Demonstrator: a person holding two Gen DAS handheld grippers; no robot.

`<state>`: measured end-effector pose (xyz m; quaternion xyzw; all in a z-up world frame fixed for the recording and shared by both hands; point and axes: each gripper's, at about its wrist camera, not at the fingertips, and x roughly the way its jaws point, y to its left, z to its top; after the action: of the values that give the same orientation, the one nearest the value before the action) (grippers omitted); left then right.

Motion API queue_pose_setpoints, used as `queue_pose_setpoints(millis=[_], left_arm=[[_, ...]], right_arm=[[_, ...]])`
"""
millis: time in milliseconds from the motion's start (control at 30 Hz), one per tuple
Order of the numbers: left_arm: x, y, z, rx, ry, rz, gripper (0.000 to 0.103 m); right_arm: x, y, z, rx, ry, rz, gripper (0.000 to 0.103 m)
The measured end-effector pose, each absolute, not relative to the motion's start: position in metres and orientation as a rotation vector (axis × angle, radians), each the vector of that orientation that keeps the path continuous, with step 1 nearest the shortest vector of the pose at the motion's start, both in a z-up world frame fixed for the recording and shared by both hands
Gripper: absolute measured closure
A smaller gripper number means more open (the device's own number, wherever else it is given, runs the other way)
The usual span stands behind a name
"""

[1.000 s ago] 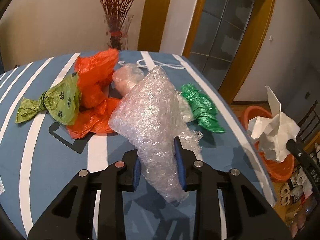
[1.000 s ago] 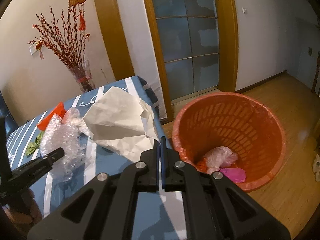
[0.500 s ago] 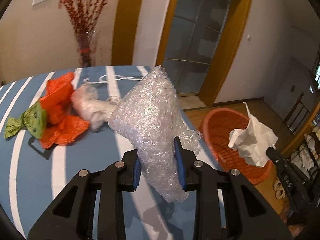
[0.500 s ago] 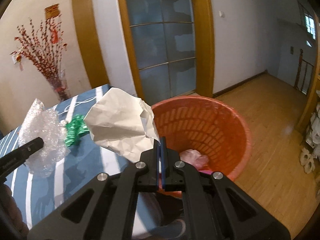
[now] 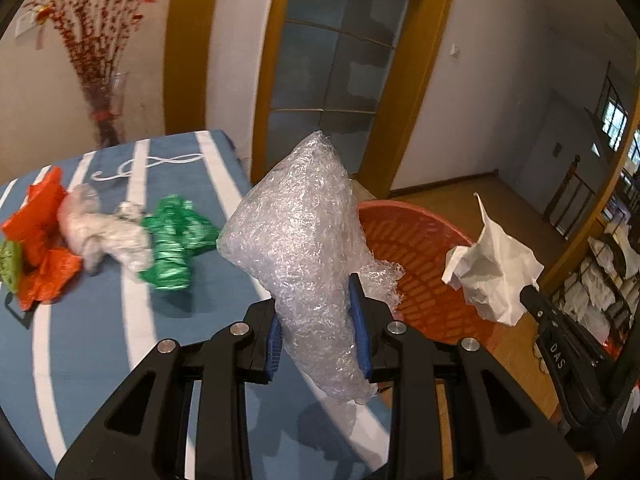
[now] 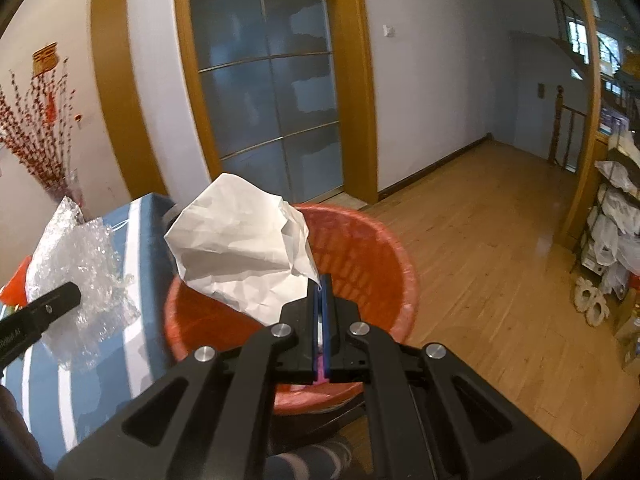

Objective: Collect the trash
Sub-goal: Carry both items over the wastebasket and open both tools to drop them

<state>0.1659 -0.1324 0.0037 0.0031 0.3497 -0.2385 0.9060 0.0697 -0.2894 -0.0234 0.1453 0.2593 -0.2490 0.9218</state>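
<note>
My left gripper (image 5: 318,320) is shut on a wad of clear bubble wrap (image 5: 304,240) and holds it over the table's right edge, beside the orange basket (image 5: 432,248). My right gripper (image 6: 321,292) is shut on a crumpled white paper (image 6: 240,244) and holds it above the orange basket (image 6: 368,248). The paper also shows in the left wrist view (image 5: 494,268), and the bubble wrap in the right wrist view (image 6: 76,264). On the table lie a green bag (image 5: 172,240), a clear bag (image 5: 100,232) and an orange bag (image 5: 36,240).
The blue striped table (image 5: 100,340) ends close to the basket. A vase of red branches (image 5: 104,116) stands at its far side. A glass door (image 6: 264,80) is behind. Wooden floor (image 6: 500,240) spreads right, with shelves of bags (image 6: 612,220) at the far right.
Both grippers have swung right with their loads. The bubble wrap has left the middle of the table and nears the basket. The paper has moved from over the table to above the basket.
</note>
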Motion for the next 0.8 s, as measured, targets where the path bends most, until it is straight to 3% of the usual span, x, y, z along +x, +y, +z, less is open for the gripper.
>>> queue_pose_setpoints(millis=[800], left_arm=[[0.187,-0.208,-0.027,0.052,0.809,-0.588,0.073]], right_arm=[[0.097,-0.346,-0.042,0.419,0.543,-0.494,0.1]])
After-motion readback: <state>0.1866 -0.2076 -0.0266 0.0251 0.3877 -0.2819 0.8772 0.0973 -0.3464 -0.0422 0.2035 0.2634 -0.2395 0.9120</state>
